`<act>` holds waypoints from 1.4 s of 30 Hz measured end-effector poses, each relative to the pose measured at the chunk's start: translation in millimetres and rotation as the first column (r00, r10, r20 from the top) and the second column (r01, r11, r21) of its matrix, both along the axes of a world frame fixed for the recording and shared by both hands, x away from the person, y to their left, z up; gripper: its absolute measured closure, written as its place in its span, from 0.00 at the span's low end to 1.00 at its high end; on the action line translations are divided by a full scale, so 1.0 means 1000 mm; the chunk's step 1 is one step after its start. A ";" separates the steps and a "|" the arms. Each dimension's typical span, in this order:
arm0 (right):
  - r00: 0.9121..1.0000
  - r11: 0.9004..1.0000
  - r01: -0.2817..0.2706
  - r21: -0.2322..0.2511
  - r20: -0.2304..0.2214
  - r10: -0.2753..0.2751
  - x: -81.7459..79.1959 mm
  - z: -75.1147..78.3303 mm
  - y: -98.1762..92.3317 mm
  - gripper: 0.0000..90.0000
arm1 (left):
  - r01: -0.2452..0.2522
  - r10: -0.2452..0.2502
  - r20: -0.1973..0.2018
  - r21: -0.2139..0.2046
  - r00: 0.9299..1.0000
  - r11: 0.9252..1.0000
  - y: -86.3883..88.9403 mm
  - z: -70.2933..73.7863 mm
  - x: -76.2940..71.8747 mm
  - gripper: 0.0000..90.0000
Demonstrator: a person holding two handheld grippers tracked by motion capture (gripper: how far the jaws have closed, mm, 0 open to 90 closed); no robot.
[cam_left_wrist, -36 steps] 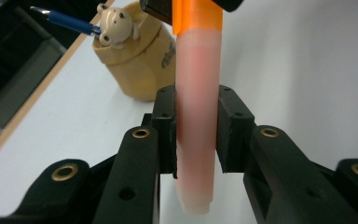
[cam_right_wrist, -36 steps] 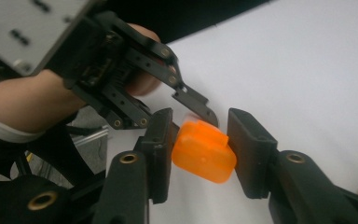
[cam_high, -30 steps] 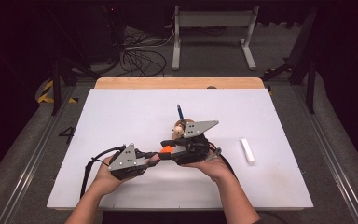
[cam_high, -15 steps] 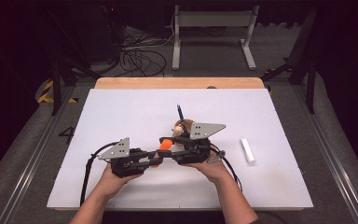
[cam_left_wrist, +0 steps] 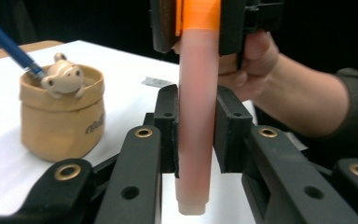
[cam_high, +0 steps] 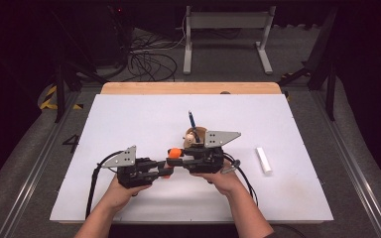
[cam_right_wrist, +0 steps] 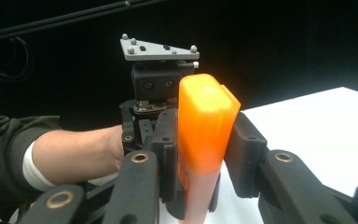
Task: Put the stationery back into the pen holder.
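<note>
Left gripper (cam_high: 162,167): jaws narrow, pads clamped on the pale body of an orange marker (cam_high: 173,153). In the left gripper view the marker (cam_left_wrist: 195,121) runs up between both pads, its blunt end nearest the camera.

Right gripper (cam_high: 178,159): jaws have just been closing, now narrow around the marker's orange cap (cam_right_wrist: 205,121). In the right gripper view the left pad sits against the cap; on the right side a slim gap may remain, can't tell for sure. The left gripper view shows the cap (cam_left_wrist: 198,13) set between the right gripper's pads.

Marker position: held off the table (cam_high: 129,114) btwn the two grippers, which face each other tip to tip, near-centre of the white surface, slightly left of middle. Left hand (cam_high: 121,191) and right hand (cam_high: 218,179) come in from the near edge.

Other items: tan cup (cam_high: 197,136) w/ a small frog figure on its rim and a blue pen (cam_high: 192,119) standing in it, just beyond the right gripper. White cap-like piece (cam_high: 263,159) lies on the table to the right, well apart from the hands.
</note>
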State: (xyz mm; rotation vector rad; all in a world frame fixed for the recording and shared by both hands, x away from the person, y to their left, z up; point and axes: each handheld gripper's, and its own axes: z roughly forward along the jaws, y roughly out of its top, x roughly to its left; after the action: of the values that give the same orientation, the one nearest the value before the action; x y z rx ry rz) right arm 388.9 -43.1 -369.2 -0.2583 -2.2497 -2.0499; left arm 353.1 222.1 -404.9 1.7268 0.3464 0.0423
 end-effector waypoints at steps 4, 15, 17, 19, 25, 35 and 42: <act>0.999 0.998 0.036 -0.055 0.019 -0.035 -0.001 0.000 0.003 0.78 | -0.054 0.054 0.017 0.058 0.998 0.997 -0.002 -0.002 0.001 0.67; 0.976 0.976 0.195 -0.098 0.123 -0.182 -0.005 0.012 -0.006 0.78 | -0.141 0.136 0.050 0.101 0.989 0.985 -0.001 0.000 0.001 0.47; 0.966 0.969 0.231 -0.090 0.143 -0.217 -0.006 0.015 -0.010 0.78 | -0.163 0.158 0.053 0.110 0.986 0.980 -0.002 0.000 0.001 0.41; 0.952 0.959 0.271 -0.080 0.167 -0.255 -0.007 0.019 -0.013 0.78 | -0.171 0.166 0.057 0.112 0.985 0.979 -0.002 0.000 0.002 0.39; 0.917 0.933 0.353 -0.064 0.220 -0.332 -0.009 0.029 -0.024 0.78 | -0.184 0.177 0.061 0.122 0.982 0.975 -0.002 0.000 0.001 0.36; 0.835 0.863 0.505 -0.018 0.262 -0.483 -0.005 0.034 -0.045 0.78 | -0.184 0.179 0.056 0.115 0.982 0.976 -0.002 0.001 0.001 0.33; 0.780 0.804 0.595 -0.007 0.246 -0.575 0.005 0.022 -0.053 0.78 | -0.187 0.182 0.059 0.115 0.982 0.976 -0.002 0.001 0.001 0.31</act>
State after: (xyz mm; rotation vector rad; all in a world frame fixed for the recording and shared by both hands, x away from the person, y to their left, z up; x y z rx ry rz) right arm 394.2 -96.2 -347.5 -0.8774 -2.6527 -2.3642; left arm 354.4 220.3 -404.1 1.8050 0.4764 0.2437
